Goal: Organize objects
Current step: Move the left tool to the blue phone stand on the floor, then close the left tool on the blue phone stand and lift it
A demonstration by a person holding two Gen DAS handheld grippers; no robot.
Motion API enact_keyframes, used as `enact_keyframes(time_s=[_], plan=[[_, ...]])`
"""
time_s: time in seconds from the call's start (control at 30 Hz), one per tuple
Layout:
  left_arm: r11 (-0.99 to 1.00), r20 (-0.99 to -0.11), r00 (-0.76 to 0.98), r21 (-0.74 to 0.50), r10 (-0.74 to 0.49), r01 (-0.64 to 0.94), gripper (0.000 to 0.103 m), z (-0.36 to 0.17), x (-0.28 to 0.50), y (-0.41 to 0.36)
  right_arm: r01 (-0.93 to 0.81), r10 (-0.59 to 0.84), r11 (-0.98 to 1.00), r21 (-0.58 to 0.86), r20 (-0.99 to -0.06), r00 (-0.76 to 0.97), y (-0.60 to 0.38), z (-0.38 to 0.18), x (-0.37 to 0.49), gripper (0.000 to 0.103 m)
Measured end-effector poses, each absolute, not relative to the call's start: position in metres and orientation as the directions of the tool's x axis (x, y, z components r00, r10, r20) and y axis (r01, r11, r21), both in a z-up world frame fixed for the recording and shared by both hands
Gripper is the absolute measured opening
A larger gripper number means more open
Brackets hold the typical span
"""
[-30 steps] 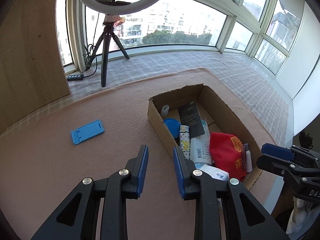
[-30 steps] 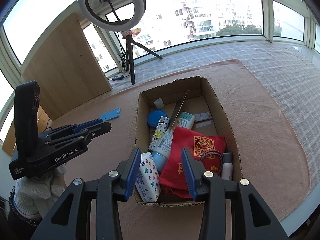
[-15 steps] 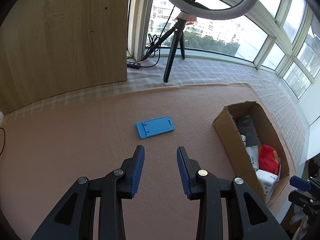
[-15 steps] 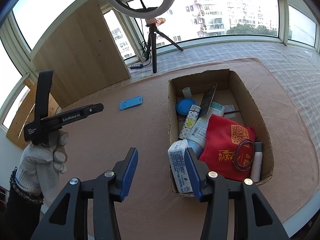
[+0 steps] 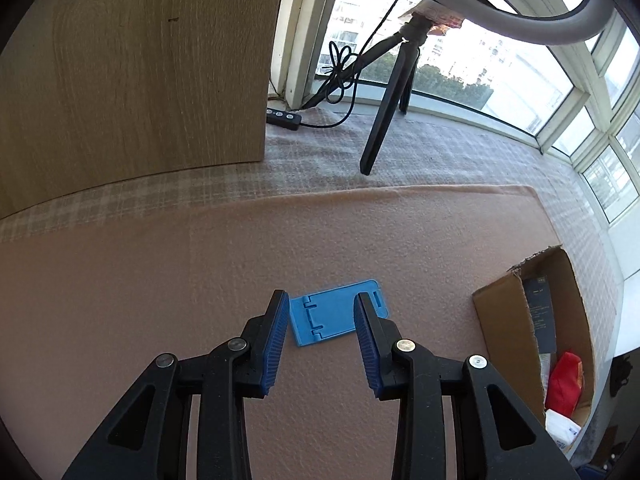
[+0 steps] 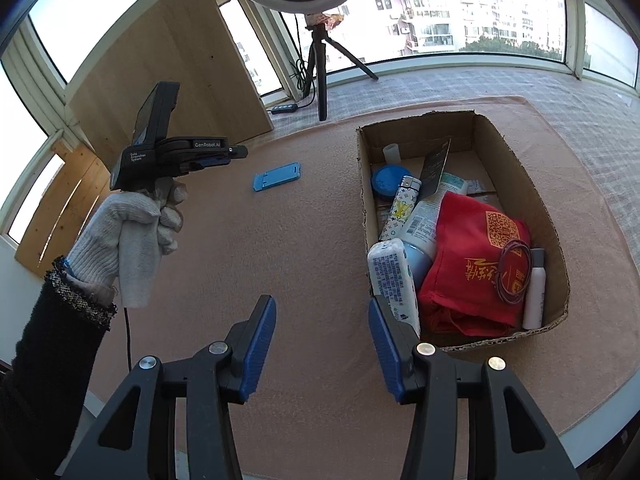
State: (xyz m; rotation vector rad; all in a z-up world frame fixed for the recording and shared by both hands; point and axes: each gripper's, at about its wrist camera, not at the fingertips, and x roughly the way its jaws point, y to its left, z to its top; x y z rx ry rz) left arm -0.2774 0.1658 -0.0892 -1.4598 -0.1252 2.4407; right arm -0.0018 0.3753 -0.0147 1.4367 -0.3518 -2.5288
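A blue folding phone stand (image 5: 336,312) lies flat on the pink mat (image 5: 200,280). My left gripper (image 5: 320,304) hovers just over it, open. The stand shows between the blue pads, which do not touch it. In the right wrist view a gloved hand holds this left gripper (image 6: 236,152) above the mat, left of the stand (image 6: 276,176). My right gripper (image 6: 322,312) is open and empty, near the front left corner of the cardboard box (image 6: 516,160). The box holds a red bag (image 6: 472,264), a white tissue pack (image 6: 390,272), a patterned lighter (image 6: 400,212) and several other items.
A ring light on a black tripod (image 5: 384,128) stands behind the mat on checked cloth. A wooden board (image 5: 140,80) leans at the back left, with a black cable switch (image 5: 284,118) beside it. The box (image 5: 504,312) sits at the mat's right end.
My left gripper swung left from beside the box and came down over the blue stand, which now sits between its tips. The right gripper drifted slightly left. Both jaws opened a little.
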Motion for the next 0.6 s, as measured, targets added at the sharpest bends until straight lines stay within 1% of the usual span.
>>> enact_keyframes(time_s=[0.2, 0.4, 0.6], plan=[[-0.955, -0.856, -0.429, -0.225, 0.287, -0.191, 0.036, -0.116, -0.293, 0.187, 0.053, -0.289, -0.952, 0.301, -0.831, -0.476, 0.378, -0.027, 0.010, 0.044], [-0.961, -0.857, -0.435, -0.228, 0.276, -0.159, 0.036, -0.129, -0.314, 0.196, 0.029, -0.271, -0.956, 0.291, -0.844, -0.462, 0.387, -0.034, 0.014, 0.044], [-0.959, -0.872, -0.405, -0.220, 0.275, -0.178, 0.036, -0.140, -0.324, 0.201, 0.002, -0.257, -0.958, 0.288, -0.853, -0.455, 0.398, -0.038, 0.013, 0.044]])
